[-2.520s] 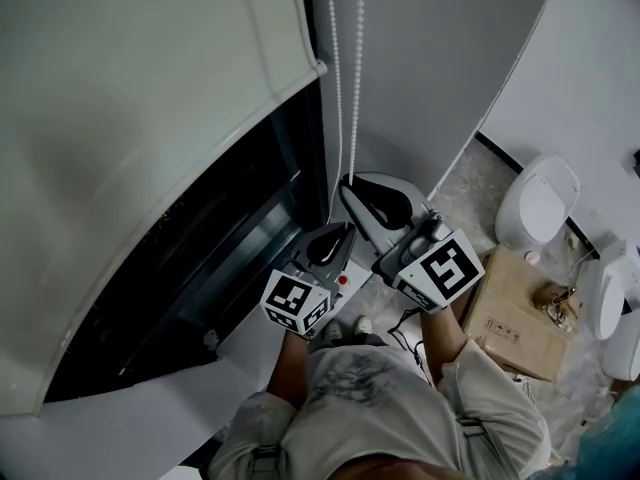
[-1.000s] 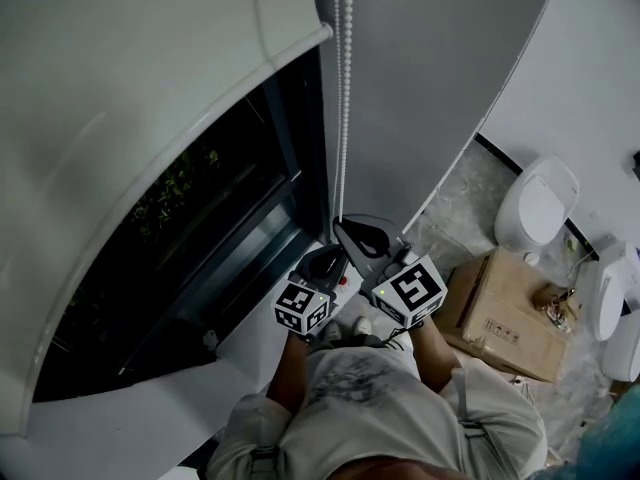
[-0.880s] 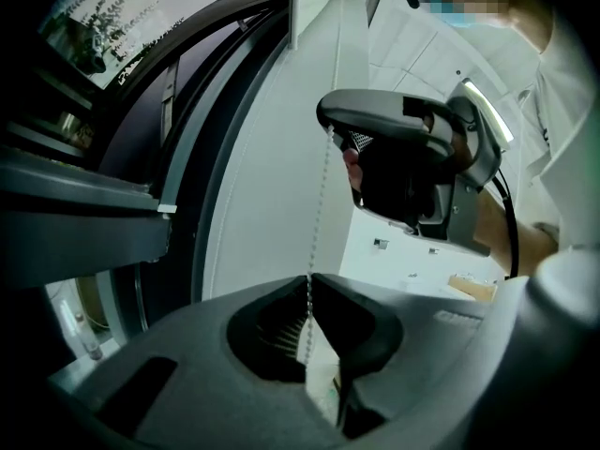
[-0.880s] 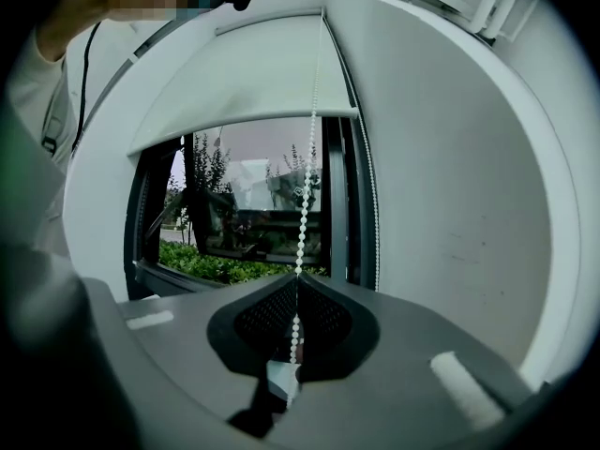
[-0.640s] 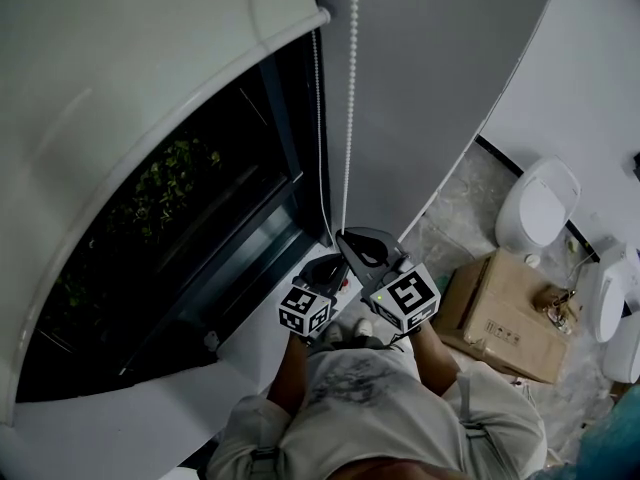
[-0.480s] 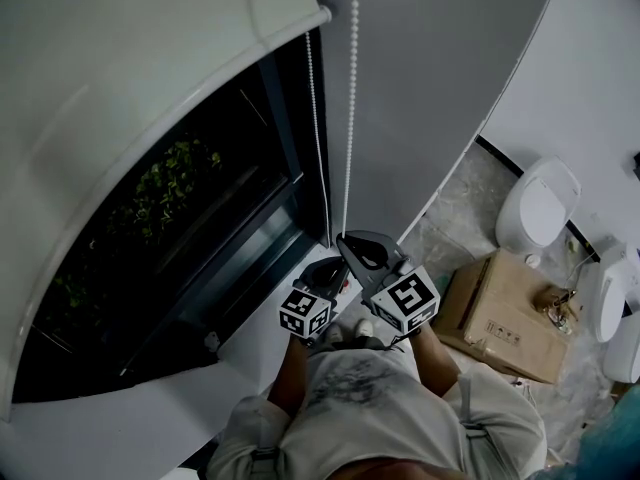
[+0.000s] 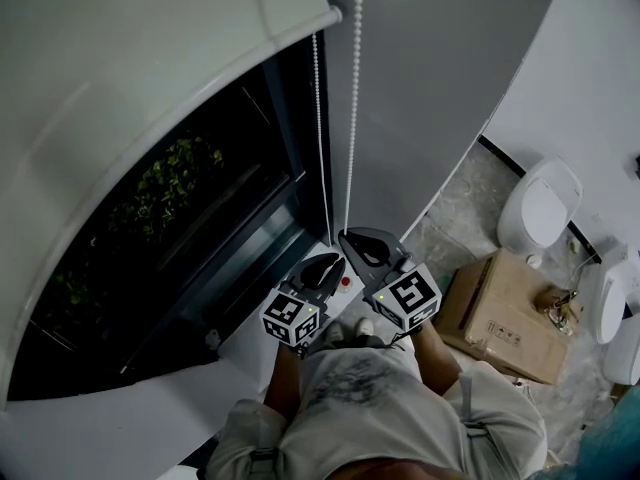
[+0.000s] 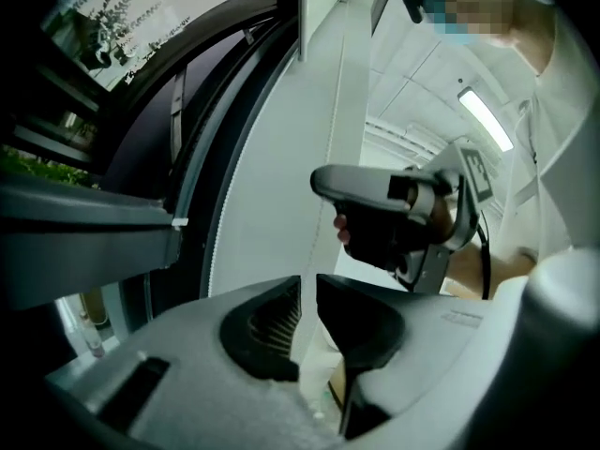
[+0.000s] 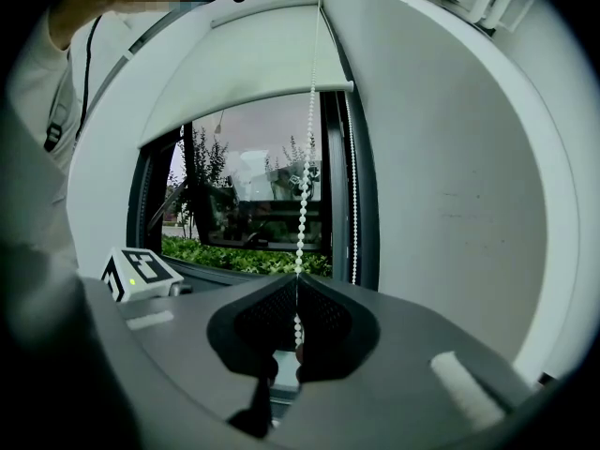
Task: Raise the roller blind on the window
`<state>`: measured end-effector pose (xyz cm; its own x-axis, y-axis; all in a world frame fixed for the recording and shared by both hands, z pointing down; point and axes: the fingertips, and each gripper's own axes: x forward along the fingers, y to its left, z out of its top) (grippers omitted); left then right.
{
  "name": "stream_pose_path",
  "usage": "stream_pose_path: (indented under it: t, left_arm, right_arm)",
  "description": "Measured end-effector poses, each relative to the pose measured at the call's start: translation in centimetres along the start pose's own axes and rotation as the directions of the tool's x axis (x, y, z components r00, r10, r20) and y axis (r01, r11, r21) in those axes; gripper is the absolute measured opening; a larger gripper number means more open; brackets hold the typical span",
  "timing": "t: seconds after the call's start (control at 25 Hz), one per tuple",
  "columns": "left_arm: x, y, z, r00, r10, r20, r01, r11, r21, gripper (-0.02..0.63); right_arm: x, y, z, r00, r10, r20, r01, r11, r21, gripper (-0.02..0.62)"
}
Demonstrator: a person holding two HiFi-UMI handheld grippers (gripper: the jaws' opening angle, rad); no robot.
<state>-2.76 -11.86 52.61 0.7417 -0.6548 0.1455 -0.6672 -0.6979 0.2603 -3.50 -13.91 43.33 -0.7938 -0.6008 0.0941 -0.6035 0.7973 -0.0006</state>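
Roller blind [image 7: 150,88] part-raised. Bead chain [image 7: 352,118] light, limp, slippery: grip high above right claw [image 7: 352,240], clamped on it. Left claw [image 7: 325,268] narrow, empty.

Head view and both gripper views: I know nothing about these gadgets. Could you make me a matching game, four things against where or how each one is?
Things:
1. right gripper
2. left gripper
3. roller blind
4. cardboard box

States or places:
A. lying on the floor
B. jaws slightly apart, nothing between them
C. shut on the bead chain
D. partly up, window showing below

Pairs: 1-C, 2-B, 3-D, 4-A
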Motion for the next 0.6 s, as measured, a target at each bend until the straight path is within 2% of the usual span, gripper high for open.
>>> stream_pose_path:
  t: [0.12, 0.24, 0.44, 0.6]
  left_arm:
    - [-1.1, -0.5, 3.7, 0.998, -0.001, 0.064, -0.001, 1.0, 0.029, 0.063]
    - [-1.9, -1.5, 7.9, 0.992, -0.02, 0.121, 0.009, 0.996, 0.09, 0.066]
    - [-2.0, -3.0, 13.9, 0.981, -0.067, 0.182, 0.03, 0.98, 0.198, 0.083]
    - [-1.3, -3.8, 17.1, 0.971, -0.089, 0.222, 0.032, 0.968, 0.248, 0.084]
  right_arm:
    - [0.0, -0.3, 0.0, 1.0, -0.003, 0.002, 0.003, 1.0, 0.0, 0.011]
    - [0.0, -0.3, 0.4, 1.0, -0.006, 0.012, 0.006, 1.0, -0.007, 0.011]
    - [0.3, -0.3, 0.4, 1.0, 0.0, 0.013, 0.0, 1.0, -0.003, 0.011]
    - [0.5, -0.2, 0.2, 1.0, 0.003, 0.011, -0.003, 1.0, -0.003, 0.011]
